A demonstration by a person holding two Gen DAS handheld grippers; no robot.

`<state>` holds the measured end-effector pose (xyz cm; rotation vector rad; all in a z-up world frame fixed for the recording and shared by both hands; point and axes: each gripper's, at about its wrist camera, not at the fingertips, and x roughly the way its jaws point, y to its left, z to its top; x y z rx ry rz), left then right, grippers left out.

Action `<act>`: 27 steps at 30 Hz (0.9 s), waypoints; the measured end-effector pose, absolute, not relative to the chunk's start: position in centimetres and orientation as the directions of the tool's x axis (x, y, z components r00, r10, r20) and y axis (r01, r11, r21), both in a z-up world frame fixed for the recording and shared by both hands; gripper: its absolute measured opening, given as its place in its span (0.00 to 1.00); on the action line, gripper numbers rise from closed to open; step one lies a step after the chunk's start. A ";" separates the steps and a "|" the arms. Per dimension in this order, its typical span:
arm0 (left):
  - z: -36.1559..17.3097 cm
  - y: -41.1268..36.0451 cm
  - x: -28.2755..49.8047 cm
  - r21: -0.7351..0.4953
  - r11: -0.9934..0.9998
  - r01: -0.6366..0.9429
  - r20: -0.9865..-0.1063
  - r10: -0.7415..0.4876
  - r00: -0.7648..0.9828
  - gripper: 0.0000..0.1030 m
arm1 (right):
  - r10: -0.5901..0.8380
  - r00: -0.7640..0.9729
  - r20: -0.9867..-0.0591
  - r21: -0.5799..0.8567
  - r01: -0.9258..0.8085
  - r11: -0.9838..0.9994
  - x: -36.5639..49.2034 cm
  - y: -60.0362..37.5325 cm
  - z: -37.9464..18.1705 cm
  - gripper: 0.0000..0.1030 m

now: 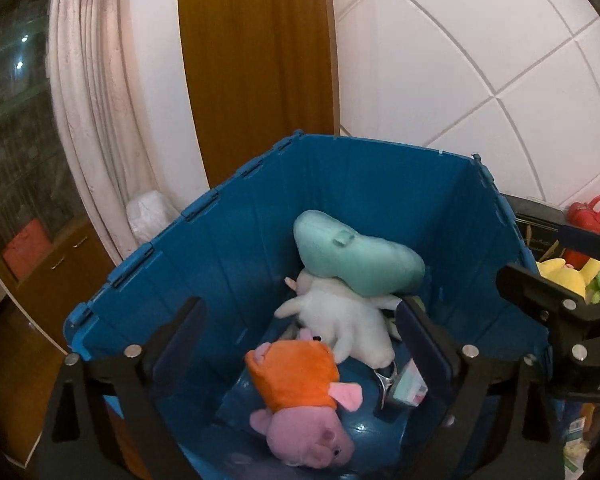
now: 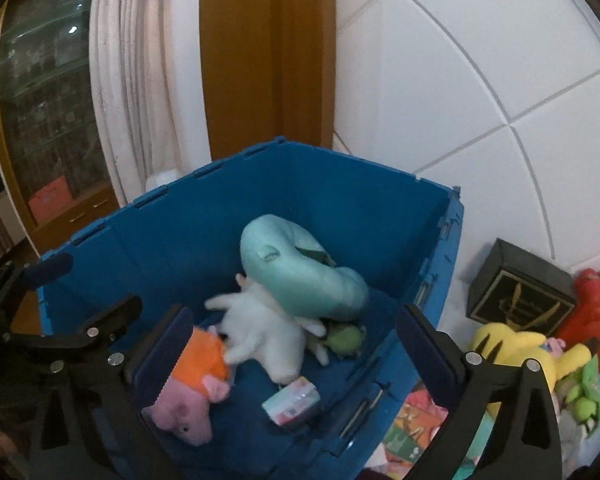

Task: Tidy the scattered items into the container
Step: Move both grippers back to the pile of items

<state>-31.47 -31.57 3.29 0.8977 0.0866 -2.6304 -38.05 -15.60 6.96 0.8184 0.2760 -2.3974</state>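
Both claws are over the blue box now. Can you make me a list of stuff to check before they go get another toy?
1. Left gripper empty, jaws wide: ok.
2. Right gripper empty, jaws wide: ok.
3. Pink pig plush and teal pillow inside the blue crate: ok.
4. Room left in crate: ok.
5. Toys still outside, like the yellow plush: not ok, more to tidy.
6. Clear path to yellow plush: cannot tell.

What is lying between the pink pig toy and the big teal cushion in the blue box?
A white plush toy, between pig and cushion; clearest in the right wrist view.
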 end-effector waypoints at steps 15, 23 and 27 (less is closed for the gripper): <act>3.9 -29.5 -29.2 0.056 -0.936 0.348 -0.592 -0.312 -0.743 0.94 | -0.429 -0.668 -0.607 -0.022 0.554 -0.832 -35.8 -13.1 7.2 1.00; 4.8 -23.0 -28.8 0.059 -0.969 0.240 -0.574 -0.230 -0.786 0.94 | -0.371 -0.718 -0.589 -0.009 0.465 -0.885 -33.8 -6.7 7.9 1.00; 5.2 -17.9 -28.8 0.066 -0.986 0.151 -0.568 -0.162 -0.807 0.94 | -0.308 -0.754 -0.580 -0.013 0.387 -0.922 -32.6 -1.4 8.3 1.00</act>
